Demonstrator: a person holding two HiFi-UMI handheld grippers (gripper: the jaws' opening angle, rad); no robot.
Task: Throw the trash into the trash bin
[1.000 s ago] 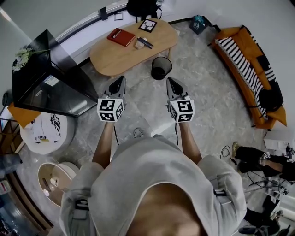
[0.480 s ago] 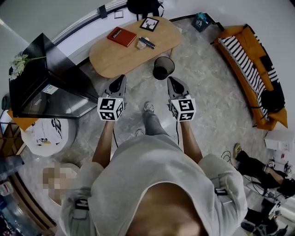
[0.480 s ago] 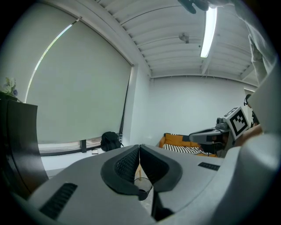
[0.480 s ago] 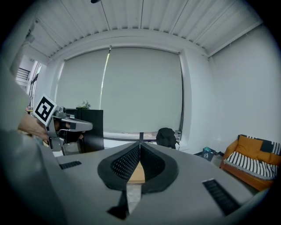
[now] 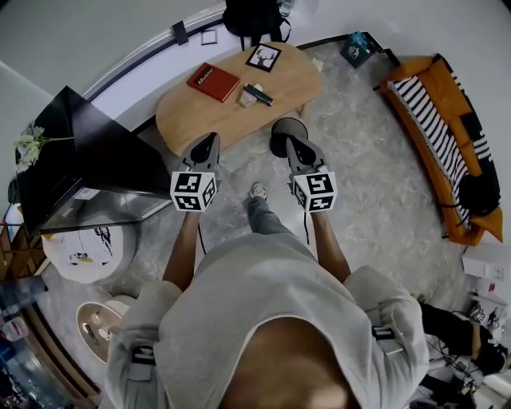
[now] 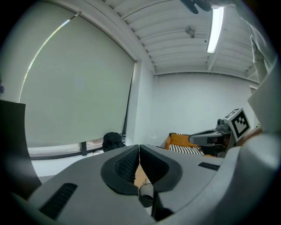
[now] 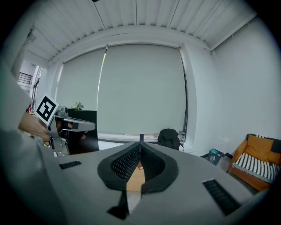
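The black trash bin (image 5: 281, 130) stands on the floor beside the oval wooden table (image 5: 227, 108), and my right gripper's tip covers part of it. On the table lie a small pale item (image 5: 246, 98) and a dark oblong one (image 5: 259, 95), with a red book (image 5: 213, 82) and a framed picture (image 5: 263, 57) nearby. My left gripper (image 5: 207, 144) (image 6: 139, 147) hangs over the table's near edge, shut and empty. My right gripper (image 5: 293, 144) (image 7: 140, 145) is also shut and holds nothing.
A black cabinet (image 5: 88, 164) stands at the left and an orange sofa with a striped cushion (image 5: 435, 120) at the right. A black backpack (image 5: 251, 16) leans by the far wall. A white round stool (image 5: 84, 249) sits lower left. The person's shoe (image 5: 257, 192) is between the grippers.
The person has stepped toward the table. The table and bin have come closer, and the bin now sits partly under the right gripper. Both grippers stay shut.
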